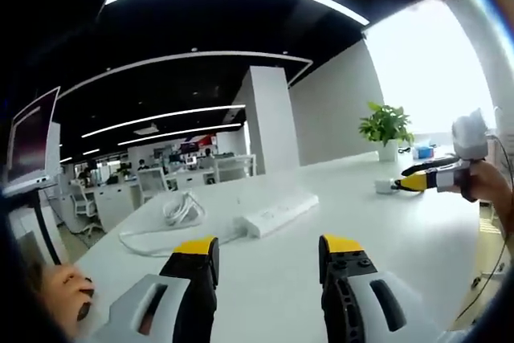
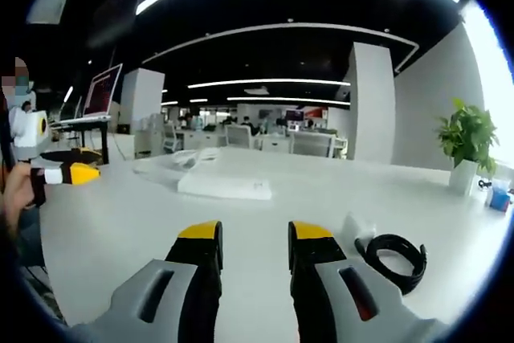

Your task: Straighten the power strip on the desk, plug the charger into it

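White power strip (image 1: 279, 213) lying flat and skewed near the middle of the desk (image 1: 401, 255), not yet squared to any desk edge; seen again in the right gripper view (image 2: 224, 185), well ahead of the jaws. Its white cord (image 1: 178, 216) trailing off one end toward the far-left desk edge, part bundled in a loose coil. Likely a rigid, light plastic bar with a smooth shell: apt to slide and pivot under a push, best taken across its narrow width near one end or nudged along a long side, with the cord's drag expected to pull that end back. Charger (image 2: 354, 226) resting near the right desk edge, a small white block just beside its coiled black cable (image 2: 396, 257); probably light and hard, better pinched on its flat sides than by the limp cable.

Left gripper (image 1: 268, 253) open wide, holding nothing, poised short of the strip. Right gripper (image 2: 254, 237) also parted and empty, charger just off its right jaw.

Potted plant (image 1: 386, 128) at the far desk edge; laptop on a stand (image 2: 98, 95) beyond the left edge.
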`<control>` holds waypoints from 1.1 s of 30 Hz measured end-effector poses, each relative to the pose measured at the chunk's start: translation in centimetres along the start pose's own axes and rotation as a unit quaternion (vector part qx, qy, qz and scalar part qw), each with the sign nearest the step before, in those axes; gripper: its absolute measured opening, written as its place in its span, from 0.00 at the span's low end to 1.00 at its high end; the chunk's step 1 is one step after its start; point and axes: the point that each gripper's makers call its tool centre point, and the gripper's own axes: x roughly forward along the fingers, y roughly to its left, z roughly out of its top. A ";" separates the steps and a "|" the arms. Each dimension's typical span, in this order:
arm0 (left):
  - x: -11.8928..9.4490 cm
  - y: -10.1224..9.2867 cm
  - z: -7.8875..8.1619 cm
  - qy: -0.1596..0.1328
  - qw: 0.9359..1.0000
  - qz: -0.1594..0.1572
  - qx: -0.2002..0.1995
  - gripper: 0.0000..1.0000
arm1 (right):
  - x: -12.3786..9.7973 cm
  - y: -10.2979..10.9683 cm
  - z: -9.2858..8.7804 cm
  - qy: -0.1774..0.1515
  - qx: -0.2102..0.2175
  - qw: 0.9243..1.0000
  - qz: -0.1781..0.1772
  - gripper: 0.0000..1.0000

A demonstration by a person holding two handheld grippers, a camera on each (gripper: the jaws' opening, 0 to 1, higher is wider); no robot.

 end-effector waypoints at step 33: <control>6.1 4.2 0.5 0.039 0.999 -0.012 -0.005 0.43 | 7.5 0.6 1.4 0.031 -0.040 0.994 0.097 0.30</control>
